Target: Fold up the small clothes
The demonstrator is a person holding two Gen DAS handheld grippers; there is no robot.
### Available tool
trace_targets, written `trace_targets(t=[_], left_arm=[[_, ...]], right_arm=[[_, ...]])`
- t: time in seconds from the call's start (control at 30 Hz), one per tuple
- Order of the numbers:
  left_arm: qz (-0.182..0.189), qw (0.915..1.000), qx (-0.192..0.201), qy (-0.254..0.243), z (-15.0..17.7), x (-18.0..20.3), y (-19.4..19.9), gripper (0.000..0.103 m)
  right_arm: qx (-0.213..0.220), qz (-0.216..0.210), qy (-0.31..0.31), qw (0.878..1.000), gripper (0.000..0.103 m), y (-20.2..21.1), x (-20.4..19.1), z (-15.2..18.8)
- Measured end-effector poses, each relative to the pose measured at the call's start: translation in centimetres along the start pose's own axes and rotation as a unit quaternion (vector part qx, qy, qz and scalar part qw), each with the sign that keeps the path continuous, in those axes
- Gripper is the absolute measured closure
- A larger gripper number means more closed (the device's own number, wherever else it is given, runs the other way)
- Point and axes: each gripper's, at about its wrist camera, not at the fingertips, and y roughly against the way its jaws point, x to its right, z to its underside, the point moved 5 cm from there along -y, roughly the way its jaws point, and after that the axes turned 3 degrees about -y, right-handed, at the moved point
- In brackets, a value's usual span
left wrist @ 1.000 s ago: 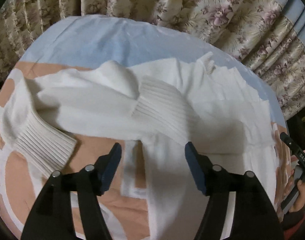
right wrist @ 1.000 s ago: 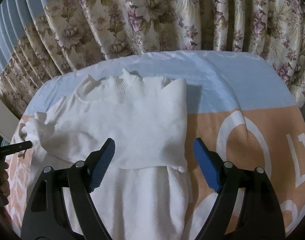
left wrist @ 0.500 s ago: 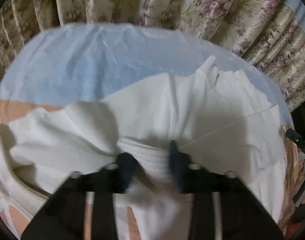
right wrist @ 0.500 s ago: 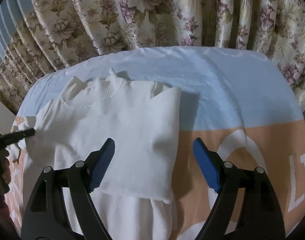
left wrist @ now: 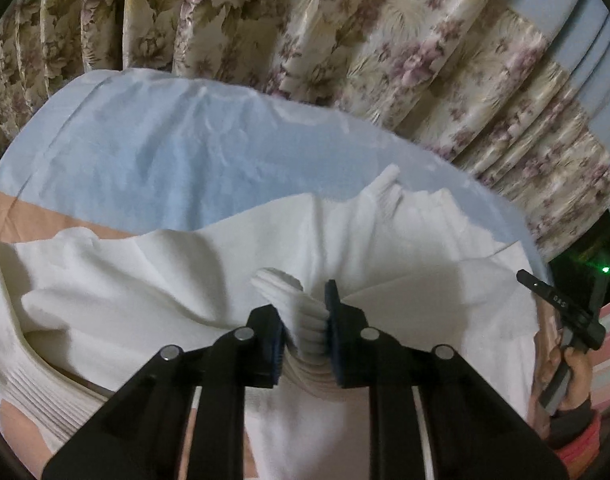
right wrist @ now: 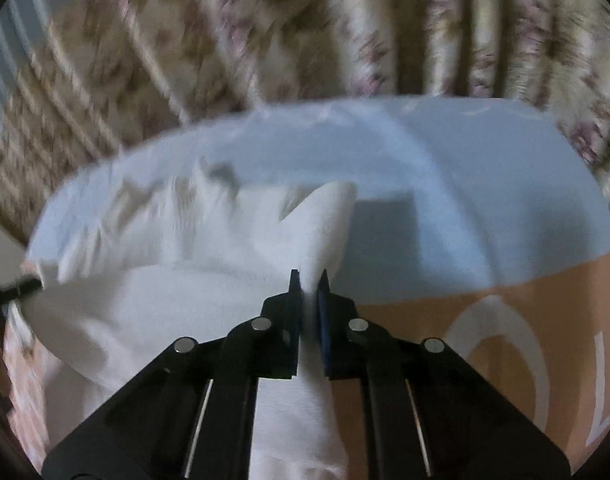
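Observation:
A small white knit sweater [left wrist: 193, 280] lies spread on a blue and peach sheet [left wrist: 153, 152]. My left gripper [left wrist: 305, 312] is shut on a ribbed cuff [left wrist: 293, 300] of one sleeve, bunched between the blue pads. In the blurred right wrist view the sweater [right wrist: 193, 272] shows with its right edge pulled into a peak. There my right gripper [right wrist: 308, 280] is shut on that folded edge of the sweater. The other gripper's tip [left wrist: 561, 308] and the hand holding it [left wrist: 577, 372] appear at the right of the left wrist view.
Floral curtains [left wrist: 345, 40] hang close behind the far edge of the sheet. The sheet [right wrist: 485, 200] lies bare to the right of the sweater, with white print [right wrist: 501, 344] on its peach part. A dark gap with a green light [left wrist: 605, 269] lies right.
Both grippers went from wide open to shut. The left moved forward and pinched the ribbed cuff; the right moved forward and closed on the sweater's right edge, lifting it into a peak.

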Motion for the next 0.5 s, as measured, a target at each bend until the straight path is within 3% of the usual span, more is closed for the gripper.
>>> trace_targets(t=[0.07, 0.13, 0.23, 0.27, 0.3, 0.33, 0.5], left_arm=[[-0.027, 0.9995, -0.01, 0.01, 0.1, -0.8, -0.4, 0.06], [-0.066, 0.9972, -0.016, 0.032, 0.2, -2.6, -0.2, 0.055], [-0.074, 0.9952, 0.004, 0.064, 0.0, -4.7, 1.8, 0.044], [-0.085, 0.9942, 0.008, 0.065, 0.0, -5.1, 2.4, 0.039], [-0.093, 0.9935, 0.01, 0.065, -0.1, -5.3, 2.9, 0.039], [-0.09, 0.994, 0.007, 0.062, 0.1, -5.1, 3.3, 0.039], [-0.072, 0.9969, -0.026, -0.018, 1.6, -0.7, 1.5, 0.039]], right_arm=[[0.0, -0.001, -0.019, 1.0, 0.095, -0.1, 1.0, -0.2], [-0.009, 0.006, -0.023, 1.0, 0.093, -0.8, 1.6, -0.1], [0.001, 0.003, -0.027, 1.0, 0.082, -0.2, 2.1, 0.0], [0.008, 0.001, -0.025, 1.0, 0.071, 0.5, 2.1, -0.1], [0.015, -0.005, -0.023, 1.0, 0.06, 1.2, 2.0, -0.3], [0.02, -0.007, -0.02, 1.0, 0.056, 1.8, 1.9, -0.3], [0.024, -0.018, 0.045, 0.999, 0.045, 4.3, -1.5, 0.8]])
